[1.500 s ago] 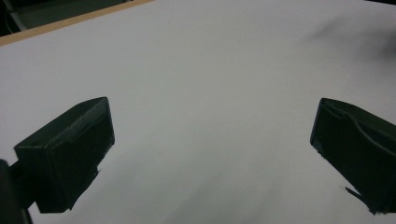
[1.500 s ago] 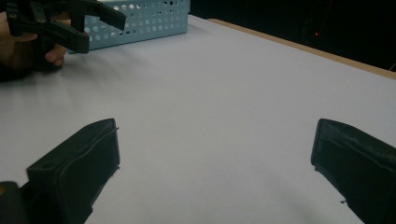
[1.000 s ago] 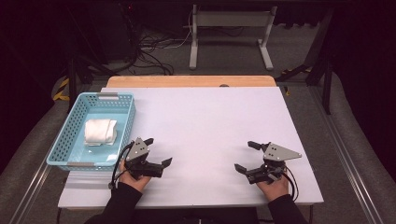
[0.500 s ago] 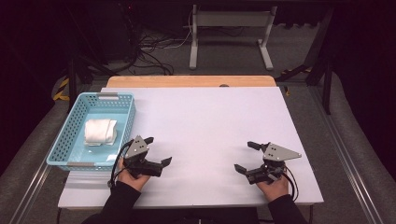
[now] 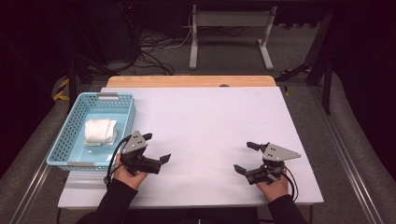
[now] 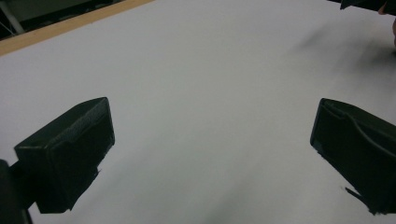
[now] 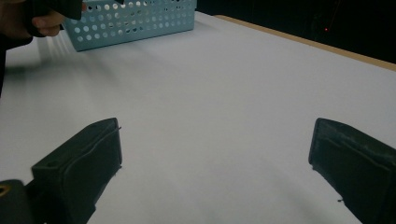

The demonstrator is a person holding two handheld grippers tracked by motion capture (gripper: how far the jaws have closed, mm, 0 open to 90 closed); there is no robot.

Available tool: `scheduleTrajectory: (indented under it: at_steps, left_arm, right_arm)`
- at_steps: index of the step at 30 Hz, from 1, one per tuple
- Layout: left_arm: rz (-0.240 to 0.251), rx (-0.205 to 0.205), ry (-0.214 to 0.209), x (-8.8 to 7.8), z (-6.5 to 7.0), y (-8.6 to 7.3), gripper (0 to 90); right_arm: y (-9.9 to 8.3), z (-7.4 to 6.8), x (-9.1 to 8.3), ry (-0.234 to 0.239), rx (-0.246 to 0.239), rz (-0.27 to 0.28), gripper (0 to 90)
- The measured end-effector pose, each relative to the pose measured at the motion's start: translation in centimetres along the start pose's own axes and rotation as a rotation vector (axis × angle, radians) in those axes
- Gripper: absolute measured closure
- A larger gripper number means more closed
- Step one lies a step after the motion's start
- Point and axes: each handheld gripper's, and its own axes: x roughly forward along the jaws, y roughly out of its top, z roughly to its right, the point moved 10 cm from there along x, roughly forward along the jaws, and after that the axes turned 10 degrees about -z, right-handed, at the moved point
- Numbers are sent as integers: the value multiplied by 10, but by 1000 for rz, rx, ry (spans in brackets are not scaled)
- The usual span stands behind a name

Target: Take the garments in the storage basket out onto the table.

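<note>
Nearest to the person, both grippers rested low over the front part of the white table, and neither one held anything. The left gripper was close to the basket, its jaws spread wide apart; in the left gripper view there was just bare table between them. The right gripper was well apart from it, on the other side of the table, and its jaws were also wide open with nothing between them.

Farther back on the left stood the light blue basket, and inside it lay a folded white cloth, near the middle of the basket floor. This cloth seemed to be the thing to take.

To do this step well, I think the left gripper should do the work, because it was just beside the basket. It should rise first over the basket wall, not push against it, and then come down from above on the cloth. It is better to close on the thick folded edge, so that all layers are taken together. The right gripper could hold the basket rim if the basket starts to slide.
</note>
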Motion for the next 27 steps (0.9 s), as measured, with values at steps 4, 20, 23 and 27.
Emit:
scheduleTrajectory:
  at_steps: [4,20,23,27]
  left_arm:
    - [-8,18,11,-4,-2,5,7]
    - [-14,22,17,-15,-12,17,12]
    - [-13,23,16,-17,-13,18,13]
    - [-13,10,15,-19,-17,20,12]
  right_arm:
    - [0,0,0,4,1,-2,35]
    - [0,-2,0,11,0,-3,36]
    - [-1,-2,1,12,-1,-5,37]
    - [-1,-2,1,14,-2,-6,37]
